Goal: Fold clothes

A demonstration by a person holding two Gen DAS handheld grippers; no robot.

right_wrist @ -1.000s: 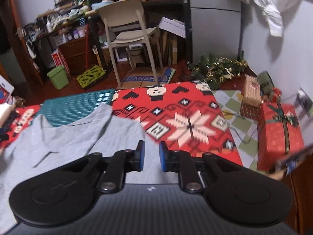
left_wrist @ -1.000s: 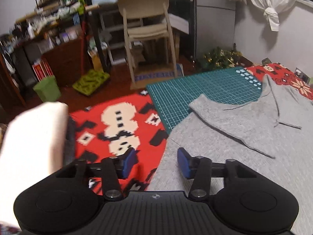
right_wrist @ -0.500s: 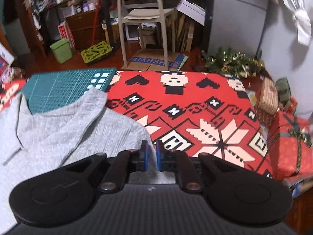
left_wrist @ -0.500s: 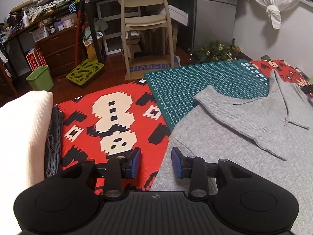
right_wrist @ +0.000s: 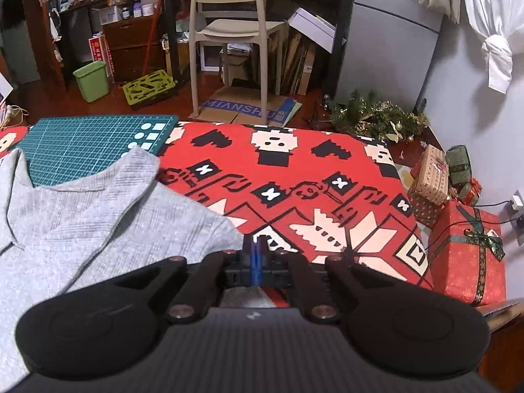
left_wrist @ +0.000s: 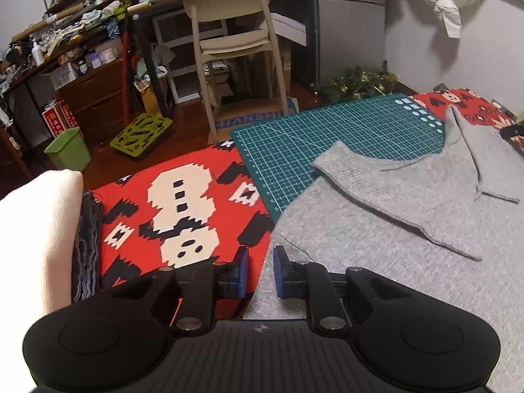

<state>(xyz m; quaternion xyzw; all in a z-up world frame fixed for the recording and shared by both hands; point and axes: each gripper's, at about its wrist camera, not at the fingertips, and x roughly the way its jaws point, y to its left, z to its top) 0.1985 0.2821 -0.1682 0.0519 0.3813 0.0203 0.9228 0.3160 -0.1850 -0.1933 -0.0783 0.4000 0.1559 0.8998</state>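
Note:
A grey collared sweater (left_wrist: 393, 229) lies flat on the table, its collar over a green cutting mat (left_wrist: 327, 137). My left gripper (left_wrist: 260, 268) is open with a narrow gap, and the sweater's left edge runs between its blue pads. In the right wrist view the same sweater (right_wrist: 98, 222) fills the left side. My right gripper (right_wrist: 256, 255) has its pads pressed together at the sweater's right edge, with grey cloth showing just beneath them.
A red patterned cloth (right_wrist: 294, 180) covers the table. A folded white garment (left_wrist: 36, 229) on a dark knit piece (left_wrist: 86, 245) sits at the left. Wrapped gift boxes (right_wrist: 465, 255) stand past the table's right edge. A beige chair (left_wrist: 229, 32) stands beyond.
Both grippers have been closing at the sweater's side edges. The right one went from a small gap to fully shut. The left one's gap narrowed but stays open.

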